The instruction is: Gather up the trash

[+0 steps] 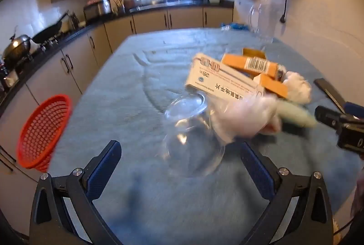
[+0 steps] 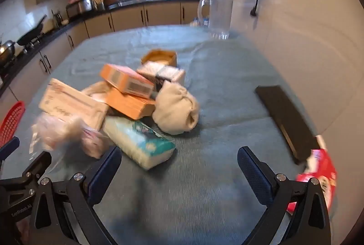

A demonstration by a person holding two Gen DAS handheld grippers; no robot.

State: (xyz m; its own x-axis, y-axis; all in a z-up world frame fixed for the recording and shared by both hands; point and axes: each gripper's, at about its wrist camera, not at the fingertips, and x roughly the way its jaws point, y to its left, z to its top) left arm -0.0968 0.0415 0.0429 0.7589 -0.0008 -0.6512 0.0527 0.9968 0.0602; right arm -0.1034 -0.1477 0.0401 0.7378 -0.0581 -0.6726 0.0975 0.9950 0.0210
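A heap of trash lies on the blue-covered table [image 2: 216, 90]: orange boxes [image 2: 127, 81], a white medicine box [image 1: 218, 79], a crumpled white wad [image 2: 176, 108], a tissue pack [image 2: 138, 142] and a crinkled clear bag [image 1: 245, 119]. A clear plastic cup [image 1: 191, 135] lies on its side just ahead of my left gripper [image 1: 180, 158], whose jaws stand wide open with nothing between them. My right gripper [image 2: 179, 165] is also open and empty, hovering over bare cloth to the right of the tissue pack. A red mesh basket [image 1: 43, 131] hangs off the table's left edge.
A flat black case [image 2: 286, 122] lies by the right wall, with a red packet [image 2: 318, 174] near it. A tall clear jug [image 2: 220, 15] stands at the table's far end. Kitchen counters with pans run along the left.
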